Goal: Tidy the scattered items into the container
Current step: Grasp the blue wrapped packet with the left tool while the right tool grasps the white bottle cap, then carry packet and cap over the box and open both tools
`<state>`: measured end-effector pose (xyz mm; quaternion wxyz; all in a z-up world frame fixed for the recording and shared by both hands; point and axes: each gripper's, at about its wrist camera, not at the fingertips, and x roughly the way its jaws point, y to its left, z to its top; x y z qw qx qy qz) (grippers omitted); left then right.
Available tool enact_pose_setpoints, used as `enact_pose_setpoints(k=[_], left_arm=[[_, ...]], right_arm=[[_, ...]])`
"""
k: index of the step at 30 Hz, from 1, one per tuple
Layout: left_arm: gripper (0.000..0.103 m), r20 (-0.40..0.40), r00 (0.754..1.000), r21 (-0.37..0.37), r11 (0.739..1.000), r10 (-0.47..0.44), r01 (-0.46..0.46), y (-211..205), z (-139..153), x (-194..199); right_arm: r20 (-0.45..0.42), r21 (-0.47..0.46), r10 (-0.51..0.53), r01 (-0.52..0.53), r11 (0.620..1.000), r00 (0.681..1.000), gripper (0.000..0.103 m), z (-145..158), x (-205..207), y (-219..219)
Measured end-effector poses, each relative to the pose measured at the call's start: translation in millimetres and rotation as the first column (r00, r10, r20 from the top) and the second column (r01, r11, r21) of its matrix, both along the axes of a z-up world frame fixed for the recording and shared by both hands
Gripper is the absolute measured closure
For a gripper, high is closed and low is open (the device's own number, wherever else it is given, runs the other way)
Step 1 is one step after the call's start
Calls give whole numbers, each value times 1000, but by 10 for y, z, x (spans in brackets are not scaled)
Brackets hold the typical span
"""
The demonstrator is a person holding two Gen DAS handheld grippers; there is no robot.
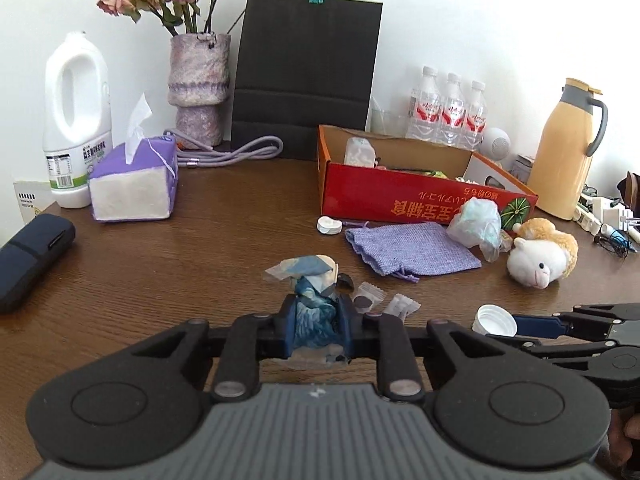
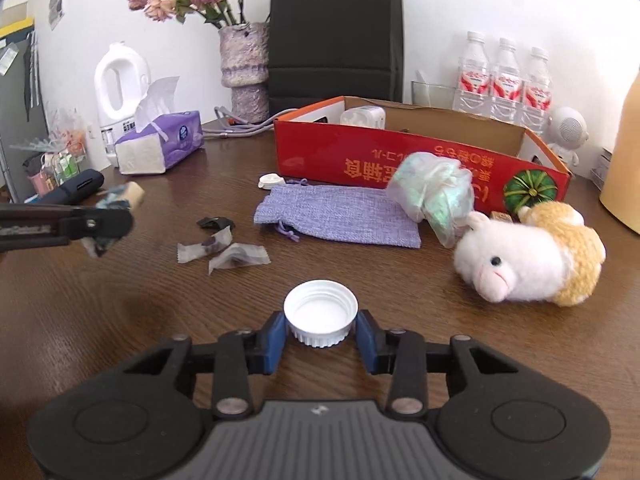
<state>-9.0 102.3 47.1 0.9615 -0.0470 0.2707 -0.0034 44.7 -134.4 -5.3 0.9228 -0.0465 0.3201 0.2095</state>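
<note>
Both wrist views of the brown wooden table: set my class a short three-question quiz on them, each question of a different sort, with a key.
1. True or false: the left gripper is shut on a crumpled blue and white wrapper.
2. Multiple choice: the white ribbed plastic bottle cap sits A) inside the red cardboard box, B) between the right gripper's blue fingers, C) on the flat purple woven pouch.
3. Fill in: the white and tan plush sheep lies on the ____.

Key: 1 true; 2 B; 3 table.
</note>
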Motion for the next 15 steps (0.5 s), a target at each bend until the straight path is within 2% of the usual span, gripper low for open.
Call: enact_pose_setpoints(k=[3, 10, 15], left_arm=[[82, 32, 999, 8, 1000, 4, -4, -132, 86, -178], [81, 101, 993, 15, 998, -57, 56, -550, 208, -582], [81, 149, 984, 42, 994, -102, 97, -814, 182, -856]], right_arm=[[10, 20, -58, 58, 998, 998, 66, 19, -125, -81], [172, 42, -142, 137, 990, 975, 66, 346, -792, -346], [235, 80, -206, 193, 978, 950, 66, 422, -1282, -566]])
